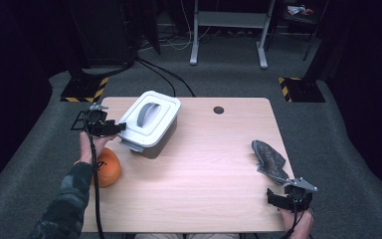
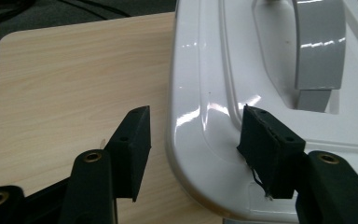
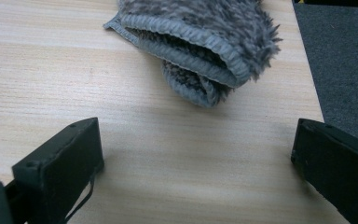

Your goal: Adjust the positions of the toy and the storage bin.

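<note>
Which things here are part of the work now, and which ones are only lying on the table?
In the job:
- left gripper, jaws open astride the lid's rim
- white lid on the grey container
- right gripper, open, facing the grey fuzzy sock

Lying about:
- orange ball, beside the left forearm
- round dark hole in the table

A pale wood tabletop (image 1: 204, 169) (a small dark hole (image 1: 219, 110) near its far edge) carries a lidded white box (image 1: 149, 124). An orange (image 1: 107, 167) lies just beside the box's near-left corner; a grey mitt (image 1: 269, 159) lies well apart, to the box's right.
</note>
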A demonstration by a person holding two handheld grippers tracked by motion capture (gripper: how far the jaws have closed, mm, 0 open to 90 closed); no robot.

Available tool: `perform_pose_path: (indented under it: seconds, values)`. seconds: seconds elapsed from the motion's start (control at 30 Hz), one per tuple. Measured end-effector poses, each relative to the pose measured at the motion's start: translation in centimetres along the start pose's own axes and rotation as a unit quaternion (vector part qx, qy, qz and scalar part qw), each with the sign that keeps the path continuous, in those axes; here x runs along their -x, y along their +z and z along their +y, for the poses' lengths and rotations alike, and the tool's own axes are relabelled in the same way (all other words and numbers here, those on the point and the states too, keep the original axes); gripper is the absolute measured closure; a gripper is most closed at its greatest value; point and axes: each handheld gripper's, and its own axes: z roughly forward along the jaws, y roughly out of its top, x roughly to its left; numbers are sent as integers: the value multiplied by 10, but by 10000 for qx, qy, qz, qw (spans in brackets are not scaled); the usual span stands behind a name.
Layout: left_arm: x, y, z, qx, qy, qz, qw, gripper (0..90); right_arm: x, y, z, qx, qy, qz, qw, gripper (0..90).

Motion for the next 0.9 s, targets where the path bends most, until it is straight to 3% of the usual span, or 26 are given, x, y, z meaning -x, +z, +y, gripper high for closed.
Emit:
perform_pose_path:
  seconds: [0.33, 0.43, 0.9]
  values:
    - [4, 1, -1, 39, -74, -169, 9998, 481, 0, 0, 0, -3, 13, 2, 10000, 10]
    - [9, 0, -1, -12, 11, -208, 9998, 480, -1, 0, 0, -12, 32, -4, 10000, 11]
    - [45, 1, -7, 9, 266, -327, 9991, 445, 0, 0, 0, -4, 17, 1, 10000, 11]
